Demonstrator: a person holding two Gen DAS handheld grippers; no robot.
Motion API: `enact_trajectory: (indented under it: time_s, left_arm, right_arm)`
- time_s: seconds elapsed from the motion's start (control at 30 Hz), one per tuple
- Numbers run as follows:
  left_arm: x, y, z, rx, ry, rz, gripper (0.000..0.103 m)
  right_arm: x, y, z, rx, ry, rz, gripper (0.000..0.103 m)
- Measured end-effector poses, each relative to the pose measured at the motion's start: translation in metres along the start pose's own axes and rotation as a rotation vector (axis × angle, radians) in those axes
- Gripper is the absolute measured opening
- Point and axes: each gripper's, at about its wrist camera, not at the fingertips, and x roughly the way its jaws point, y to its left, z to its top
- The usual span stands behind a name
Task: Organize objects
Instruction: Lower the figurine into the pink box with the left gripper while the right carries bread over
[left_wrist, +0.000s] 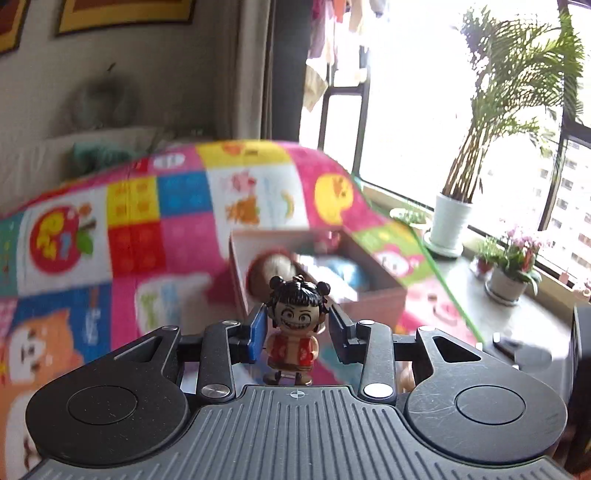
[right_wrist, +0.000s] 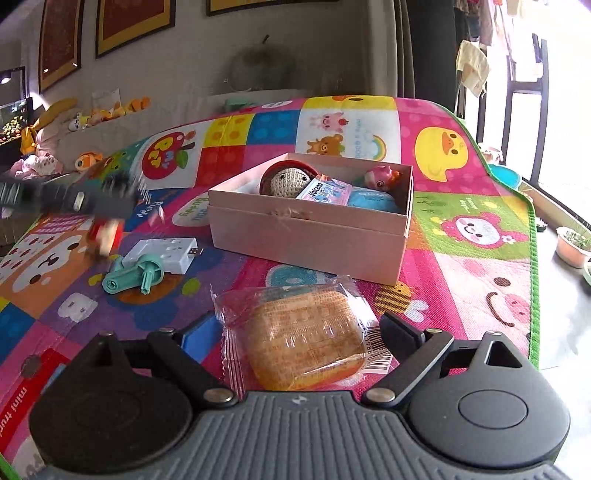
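Observation:
My left gripper (left_wrist: 297, 326) is shut on a small figurine (left_wrist: 293, 332) with black hair buns and a red vest, held off the colourful play mat (left_wrist: 166, 206). From the right wrist view this gripper (right_wrist: 70, 197) is a dark blur at the left, with the figurine (right_wrist: 107, 232) hanging under it. A pink cardboard box (right_wrist: 310, 236) on the mat holds a crocheted doll (right_wrist: 286, 181), a snack packet, a blue item and a pink toy. My right gripper (right_wrist: 299, 328) stands open around a wrapped bun (right_wrist: 303, 339) that lies on the mat, its pads just beside the wrapper's edges.
A white plug adapter (right_wrist: 162, 254) and a teal plastic part (right_wrist: 133, 277) lie left of the box. Plush toys (right_wrist: 88, 118) pile up at the far left. Potted plants (left_wrist: 450, 218) stand on the window ledge past the mat's green right edge (right_wrist: 532, 258).

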Motion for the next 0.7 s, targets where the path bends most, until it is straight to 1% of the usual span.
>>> enact_trajectory:
  time_s: [0.1, 0.17, 0.23, 0.27, 0.3, 0.33, 0.37, 0.43, 0.53, 0.6, 0.7]
  left_arm:
    - [0.040, 0.000, 0.053, 0.008, -0.038, -0.023, 0.040]
    - [0.076, 0.004, 0.080, -0.038, -0.044, -0.035, 0.041]
    - [0.117, 0.011, 0.096, -0.099, 0.013, -0.069, 0.041]
    - [0.138, 0.015, 0.100, -0.129, 0.056, -0.078, 0.041]
    - [0.156, 0.018, 0.101, -0.145, 0.094, -0.066, 0.041]
    - [0.173, 0.020, 0.099, -0.149, 0.128, -0.039, 0.041]
    - [0.184, 0.020, 0.096, -0.147, 0.141, -0.016, 0.039]
    - [0.193, 0.021, 0.091, -0.138, 0.128, -0.003, 0.039]
    - [0.187, 0.029, 0.084, -0.153, 0.105, -0.053, 0.039]
    - [0.176, 0.031, 0.076, -0.155, 0.099, -0.050, 0.038]
    - [0.148, 0.034, 0.054, -0.139, 0.092, -0.050, 0.039]
  right_arm:
    - [-0.004, -0.001, -0.002, 0.010, -0.020, 0.004, 0.092]
    - [-0.006, -0.004, -0.002, 0.030, -0.030, 0.005, 0.092]
    - [-0.006, -0.008, -0.003, 0.059, -0.031, 0.011, 0.092]
    - [-0.006, -0.010, -0.003, 0.074, -0.030, 0.015, 0.093]
    - [-0.006, -0.013, -0.003, 0.086, -0.030, 0.021, 0.093]
    - [-0.006, -0.014, -0.003, 0.093, -0.031, 0.025, 0.093]
    - [-0.007, -0.015, -0.003, 0.097, -0.032, 0.029, 0.093]
    - [-0.006, -0.015, -0.003, 0.100, -0.035, 0.036, 0.093]
    - [-0.006, -0.016, -0.003, 0.104, -0.035, 0.042, 0.093]
    - [-0.006, -0.016, -0.002, 0.106, -0.035, 0.042, 0.093]
    - [-0.006, -0.015, -0.002, 0.104, -0.035, 0.038, 0.093]
